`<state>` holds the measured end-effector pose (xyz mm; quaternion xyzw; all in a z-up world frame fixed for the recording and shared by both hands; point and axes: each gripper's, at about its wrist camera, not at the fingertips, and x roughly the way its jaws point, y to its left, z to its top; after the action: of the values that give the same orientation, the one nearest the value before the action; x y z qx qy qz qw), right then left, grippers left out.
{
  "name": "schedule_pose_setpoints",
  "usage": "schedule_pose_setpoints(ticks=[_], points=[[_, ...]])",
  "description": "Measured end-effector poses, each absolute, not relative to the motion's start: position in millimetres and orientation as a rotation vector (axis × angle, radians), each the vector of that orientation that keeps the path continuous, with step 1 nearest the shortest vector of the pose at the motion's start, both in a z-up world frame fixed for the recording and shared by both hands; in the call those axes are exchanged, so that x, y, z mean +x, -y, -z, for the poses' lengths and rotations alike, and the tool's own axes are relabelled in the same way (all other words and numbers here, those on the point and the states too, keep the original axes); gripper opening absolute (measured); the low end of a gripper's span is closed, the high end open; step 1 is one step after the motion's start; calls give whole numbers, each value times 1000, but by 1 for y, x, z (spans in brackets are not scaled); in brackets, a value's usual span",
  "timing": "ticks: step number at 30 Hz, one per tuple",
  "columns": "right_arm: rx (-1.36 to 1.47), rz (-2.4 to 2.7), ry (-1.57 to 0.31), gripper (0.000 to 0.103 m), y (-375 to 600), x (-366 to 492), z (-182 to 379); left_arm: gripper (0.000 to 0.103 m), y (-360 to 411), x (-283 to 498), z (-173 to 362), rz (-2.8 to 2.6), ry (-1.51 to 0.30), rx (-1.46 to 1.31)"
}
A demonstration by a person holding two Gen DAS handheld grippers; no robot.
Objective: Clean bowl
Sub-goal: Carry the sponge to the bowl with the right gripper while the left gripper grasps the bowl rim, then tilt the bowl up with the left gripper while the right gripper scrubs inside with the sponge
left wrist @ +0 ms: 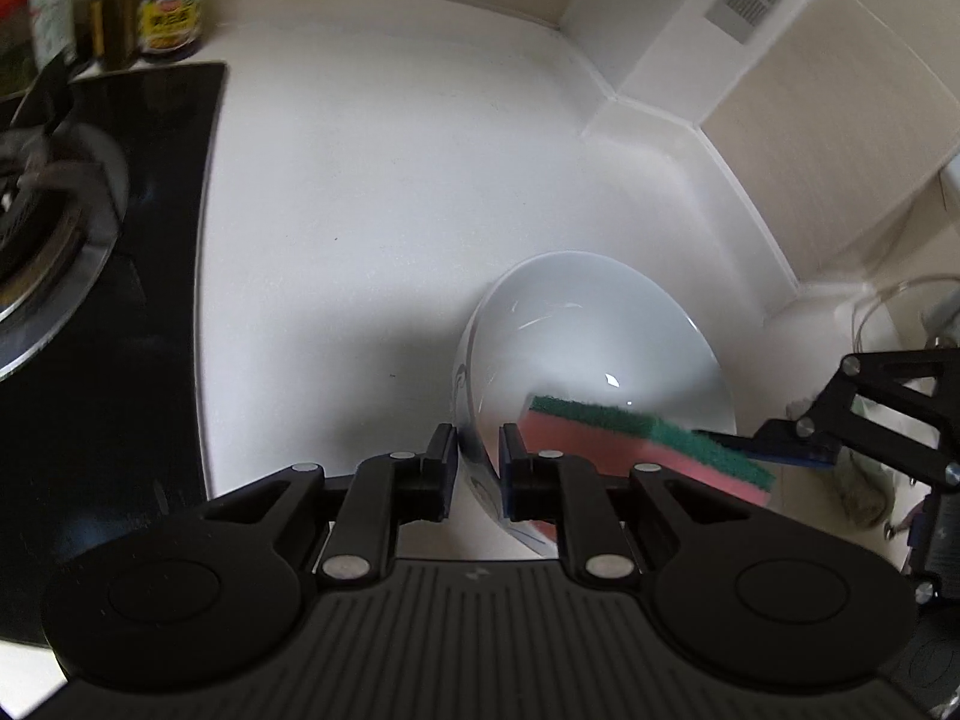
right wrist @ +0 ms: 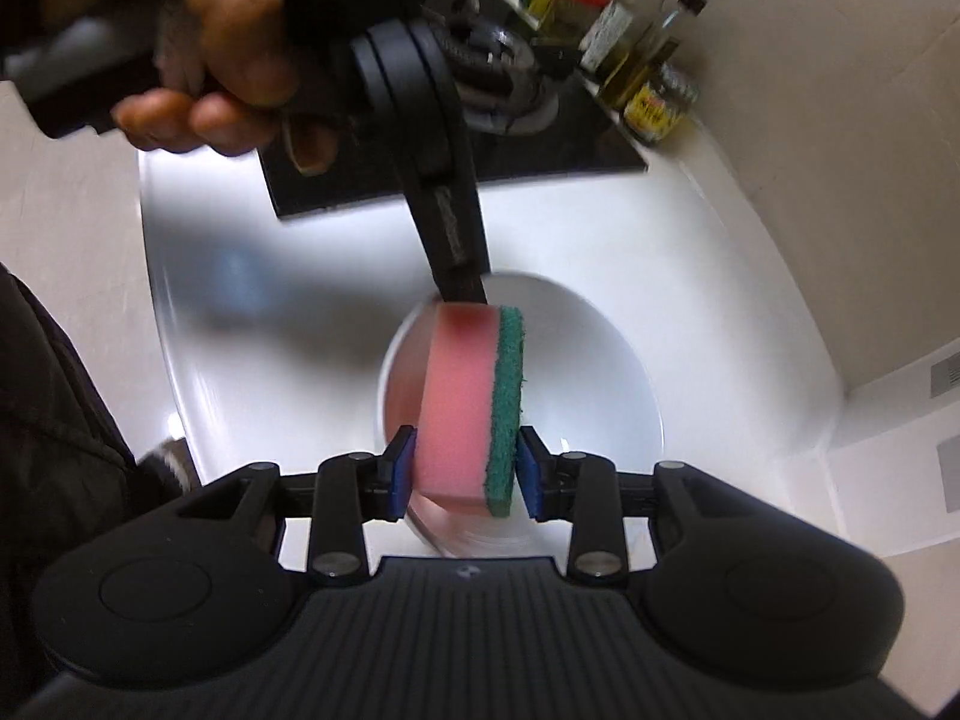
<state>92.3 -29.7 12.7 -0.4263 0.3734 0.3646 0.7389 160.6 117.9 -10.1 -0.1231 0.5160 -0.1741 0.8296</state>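
1. White kitchen counter [left wrist: 372,228] beside a black stove [left wrist: 120,300].
2. White bowl [left wrist: 588,336] on the counter, tilted; left gripper [left wrist: 478,462] straddles its rim, whether it presses I cannot tell.
3. Right gripper [right wrist: 465,474] clamps a pink-green sponge [right wrist: 468,408] inside the bowl.

Bare white countertop [left wrist: 360,210] lies open between black glass hob [left wrist: 150,312] and tilted white ceramic bowl [left wrist: 576,324]; jars and bottles [left wrist: 171,6] crowd the far corner.

- The near part of the white bowl [left wrist: 576,324] sits behind the left gripper [left wrist: 479,468], so whether its pads press the rim cannot be told.
- The sponge [right wrist: 474,408] covers part of the bowl's inside.
- The jar [left wrist: 170,6] label is too blurred to read.
- The stove burner [left wrist: 42,228] is cut off at the left edge.
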Motion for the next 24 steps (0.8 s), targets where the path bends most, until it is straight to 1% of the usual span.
schedule_pose_setpoints(ticks=[1, 4, 7, 11, 18, 20, 24], points=[[-934, -800, -833, 33, 30, 96, -13, 16, -118, 161, 10, 363, -1093, -265], [-894, -797, -862, 33, 26, 106, -11, 15, -117, 158, 10, 332, -1085, -284], [-883, -803, -862, 33, 23, 111, -5, 15, -116, 157, 11, 325, -1076, -281], [-817, -868, -887, 31, 30, 109, -14, 15, -118, 157, 11, 317, -1078, -298], [-909, -904, -869, 31, 26, 93, -13, 16, -119, 159, 15, 318, -1079, -315], [-950, -911, -855, 35, 21, 89, -9, 15, -120, 159, 16, 321, -1078, -319], [-1048, -919, -819, 36, 15, 77, -1, 15, -122, 162, 17, 333, -1078, -330]])
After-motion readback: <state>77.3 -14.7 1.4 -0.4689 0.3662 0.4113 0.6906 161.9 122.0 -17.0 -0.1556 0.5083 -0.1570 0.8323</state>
